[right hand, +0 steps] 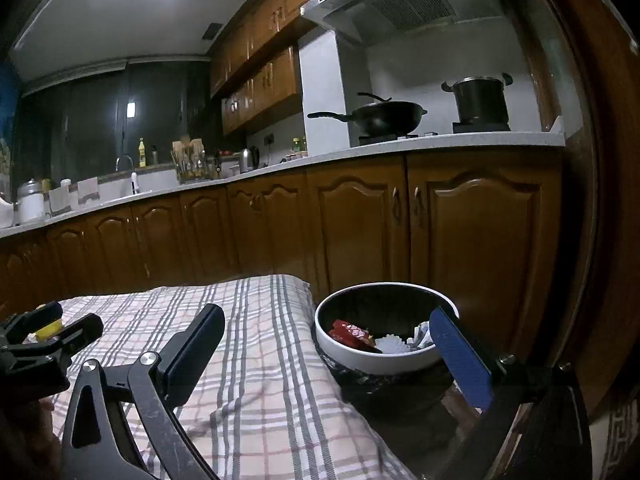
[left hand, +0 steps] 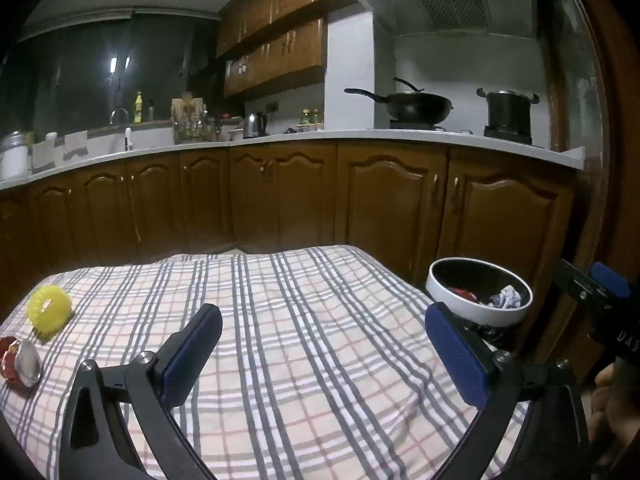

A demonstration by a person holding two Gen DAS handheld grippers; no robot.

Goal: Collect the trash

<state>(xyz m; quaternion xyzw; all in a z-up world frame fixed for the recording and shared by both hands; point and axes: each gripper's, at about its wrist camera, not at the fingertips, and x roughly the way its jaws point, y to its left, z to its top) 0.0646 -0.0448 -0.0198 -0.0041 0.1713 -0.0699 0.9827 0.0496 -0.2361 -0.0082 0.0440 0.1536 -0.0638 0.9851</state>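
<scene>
A white-rimmed trash bin [left hand: 436, 280] [right hand: 360, 360] with a black liner stands just off the table's right edge. It holds a red wrapper [right hand: 352, 334], a white paper cup liner [right hand: 390, 345] and crumpled paper [left hand: 506, 297]. On the plaid tablecloth [left hand: 300, 340] at the far left lie a red-and-silver wrapper [left hand: 18, 362] and a yellow ring-shaped toy [left hand: 50, 309]. My left gripper [left hand: 324, 320] is open and empty above the cloth. My right gripper [right hand: 328, 320] is open and empty, its right finger over the bin's rim.
Brown kitchen cabinets [left hand: 280, 196] with a white counter run behind the table. A wok [left hand: 416, 106] and a pot [left hand: 508, 112] sit on the stove. A brown door frame [right hand: 580, 200] stands close on the right.
</scene>
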